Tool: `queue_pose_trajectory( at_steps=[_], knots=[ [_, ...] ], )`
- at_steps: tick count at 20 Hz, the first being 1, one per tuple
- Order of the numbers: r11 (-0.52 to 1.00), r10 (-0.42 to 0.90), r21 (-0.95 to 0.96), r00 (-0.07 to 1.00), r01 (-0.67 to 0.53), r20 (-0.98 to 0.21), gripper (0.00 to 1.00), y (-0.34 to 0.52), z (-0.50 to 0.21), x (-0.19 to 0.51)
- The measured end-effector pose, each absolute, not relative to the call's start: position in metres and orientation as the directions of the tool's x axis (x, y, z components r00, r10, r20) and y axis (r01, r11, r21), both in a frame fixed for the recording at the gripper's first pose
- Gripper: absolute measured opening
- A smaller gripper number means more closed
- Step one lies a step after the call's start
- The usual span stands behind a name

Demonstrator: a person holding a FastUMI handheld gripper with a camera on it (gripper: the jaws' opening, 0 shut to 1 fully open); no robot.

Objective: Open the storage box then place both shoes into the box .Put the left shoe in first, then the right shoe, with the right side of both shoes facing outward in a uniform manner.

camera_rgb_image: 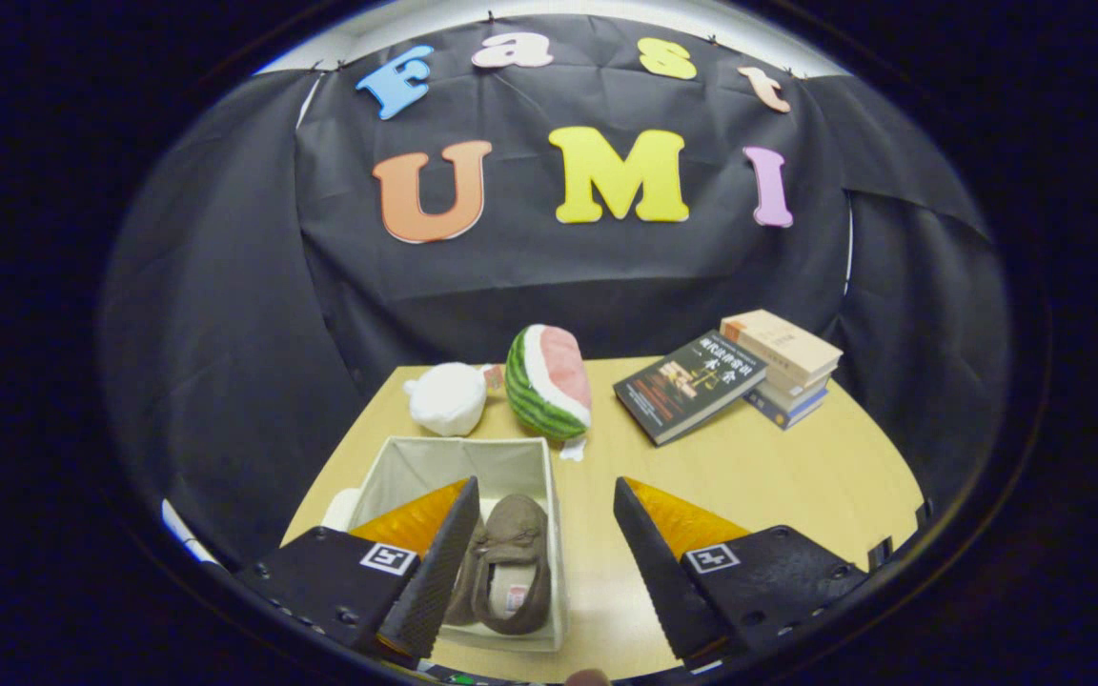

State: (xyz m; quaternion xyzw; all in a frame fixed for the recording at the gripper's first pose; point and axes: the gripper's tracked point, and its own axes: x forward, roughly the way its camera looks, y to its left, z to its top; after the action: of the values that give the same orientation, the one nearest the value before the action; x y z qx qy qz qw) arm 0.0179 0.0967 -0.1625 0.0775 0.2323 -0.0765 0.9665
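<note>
- The gripper [546, 562] hangs above the near part of the wooden table [778, 467], its fingers spread wide with nothing between them but bare tabletop and the right wall of the box.
- The storage box [416, 457], a pale fabric bin, stands open just ahead of the left finger and partly under it; no lid can be made out.
- Brown shoes [511, 562] lie in the box, at its near end, just inside the left finger. Two openings seem to sit side by side, so I judge both shoes are in, though the left finger hides part of them and I cannot be sure.
- Which side of each shoe faces outward cannot be told from this angle.
- Beyond the box, well ahead of the fingers, sit a white plush toy [446, 398] and a watermelon-slice plush [549, 381]; ahead of the right finger lie a dark book [687, 384] and a stack of books [782, 367].
- Step in hand, as I judge it: the placing looks finished or nearly so, the gripper empty over the box.
- The next move calls for checking that the shoes lie alike, nudging one if not, then lifting clear without catching the soft wall.
</note>
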Motion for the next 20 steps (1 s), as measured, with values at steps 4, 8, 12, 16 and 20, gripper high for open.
queue_pose_trajectory(
  at_steps=[4, 8, 12, 16, 20],
  knots=[
    [0.979, -0.126, 0.103, 0.918, 0.177, -0.377, 0.93, 0.058, -0.125, 0.001],
    [0.981, -0.149, 0.079, 0.943, 0.180, -0.299, 0.95, 0.018, -0.092, -0.018],
    [0.981, -0.156, 0.073, 0.957, 0.179, -0.243, 0.95, -0.013, -0.071, -0.032],
    [0.982, -0.160, 0.065, 0.965, 0.177, -0.207, 0.95, -0.039, -0.056, -0.043],
    [0.978, -0.174, 0.079, 0.968, 0.191, -0.180, 0.95, -0.046, -0.051, -0.043]
  ],
)
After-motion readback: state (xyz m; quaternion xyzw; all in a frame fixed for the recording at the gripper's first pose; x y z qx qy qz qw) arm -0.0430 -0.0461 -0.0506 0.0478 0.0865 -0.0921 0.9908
